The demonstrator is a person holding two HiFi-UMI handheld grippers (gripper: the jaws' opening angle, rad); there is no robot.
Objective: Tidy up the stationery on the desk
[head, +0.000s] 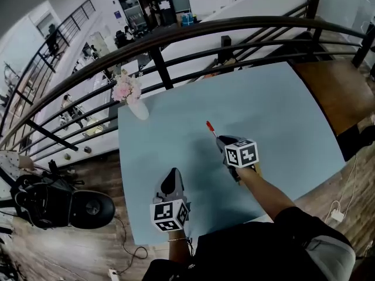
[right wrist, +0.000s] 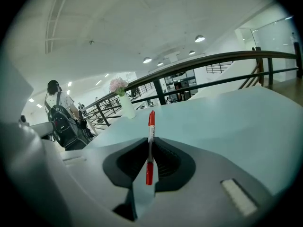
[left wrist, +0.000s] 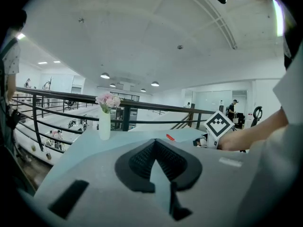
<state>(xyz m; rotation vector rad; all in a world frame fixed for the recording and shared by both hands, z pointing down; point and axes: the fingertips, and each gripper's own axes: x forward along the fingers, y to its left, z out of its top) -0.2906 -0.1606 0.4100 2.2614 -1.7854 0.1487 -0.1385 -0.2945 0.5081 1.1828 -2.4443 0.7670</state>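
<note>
Head view overhead, gripper views low across desk [head: 281, 116] (vase [left wrist: 104, 126] shared)

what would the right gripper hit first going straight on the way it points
Probably the bare pale blue tabletop, met first by the red pen it grips; the white flower vase sits off left.

There is one table [head: 275, 110], one red pen [head: 210, 127], and one white vase [head: 139, 109] with one bunch of pink flowers [head: 126, 88]. There are two grippers, the left gripper [head: 171, 180] and the right gripper [head: 220, 143]. One black railing [head: 176, 34] runs behind the table.
</note>
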